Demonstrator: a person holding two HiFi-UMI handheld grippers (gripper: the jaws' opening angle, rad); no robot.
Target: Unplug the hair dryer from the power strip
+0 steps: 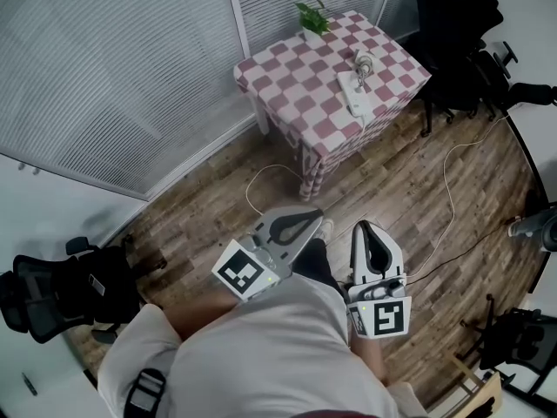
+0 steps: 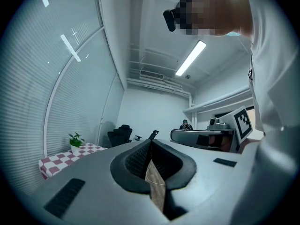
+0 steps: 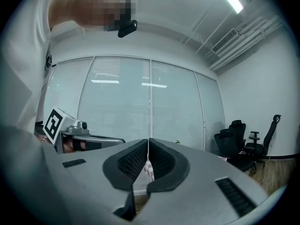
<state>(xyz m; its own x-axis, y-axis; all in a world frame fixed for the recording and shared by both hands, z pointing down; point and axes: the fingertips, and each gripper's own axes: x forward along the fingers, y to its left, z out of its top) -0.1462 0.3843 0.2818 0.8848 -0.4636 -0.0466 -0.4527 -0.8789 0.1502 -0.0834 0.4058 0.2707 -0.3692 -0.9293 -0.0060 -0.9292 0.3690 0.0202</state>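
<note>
A white power strip (image 1: 355, 94) lies on the small table with the red-and-white checked cloth (image 1: 296, 77), far ahead of me. The hair dryer (image 1: 363, 66) rests beside the strip's far end; its plug is too small to make out. Both grippers are held close to my body, well short of the table. My left gripper (image 1: 315, 213) (image 2: 151, 140) points toward the table with its jaws together and nothing between them. My right gripper (image 1: 369, 225) (image 3: 148, 139) hangs beside it, jaws also pressed together and empty.
A potted plant (image 1: 312, 17) stands at the table's far corner. A white cable (image 1: 258, 181) runs across the wood floor below the table, another (image 1: 448, 203) at the right. Black office chairs (image 1: 452, 33) crowd the right side, and one (image 1: 48, 296) sits at lower left. Blinds line the left wall.
</note>
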